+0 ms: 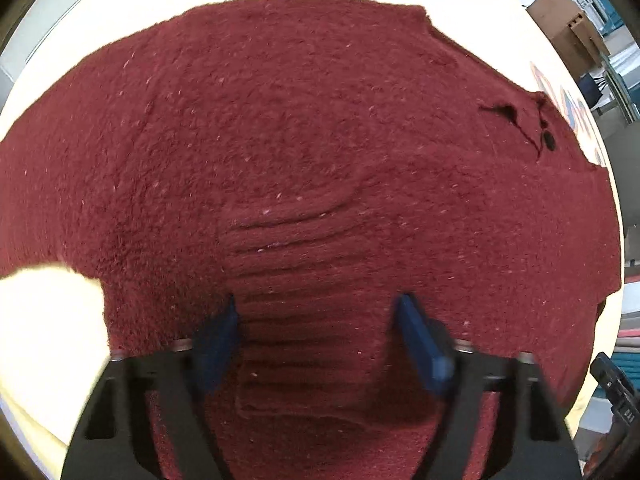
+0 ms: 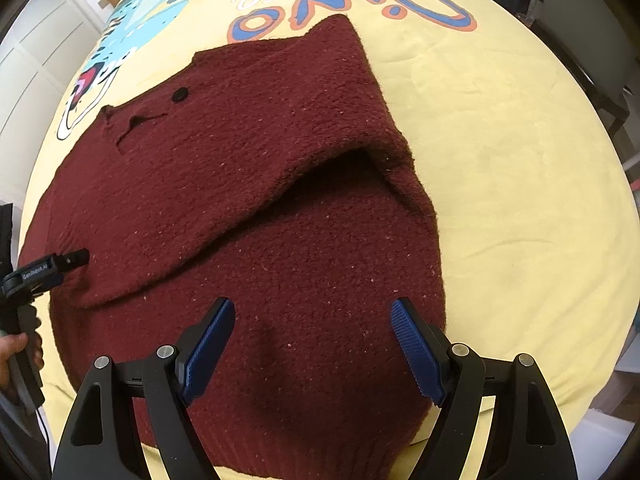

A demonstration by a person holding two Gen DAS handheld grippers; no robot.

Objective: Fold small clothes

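A dark red knitted sweater (image 1: 300, 120) fills the left wrist view and lies flat on a yellow printed sheet (image 2: 520, 160). One sleeve (image 2: 180, 220) is folded across the sweater (image 2: 320, 248) towards the left. My left gripper (image 1: 319, 312) points down at it, blue fingers apart either side of a ribbed cuff band (image 1: 312, 280) that lies flat. The right wrist view shows the left gripper (image 2: 76, 259) at that sleeve end. My right gripper (image 2: 314, 312) hovers open over the sweater's lower body, nothing between its pads.
The sheet carries a blue and orange "Dino" print (image 2: 360, 4) beyond the sweater. A black button (image 2: 180, 94) marks the neck opening. A person's hand (image 2: 16, 352) holds the left tool. Cardboard boxes (image 1: 568, 20) and furniture stand beyond the sheet's edge.
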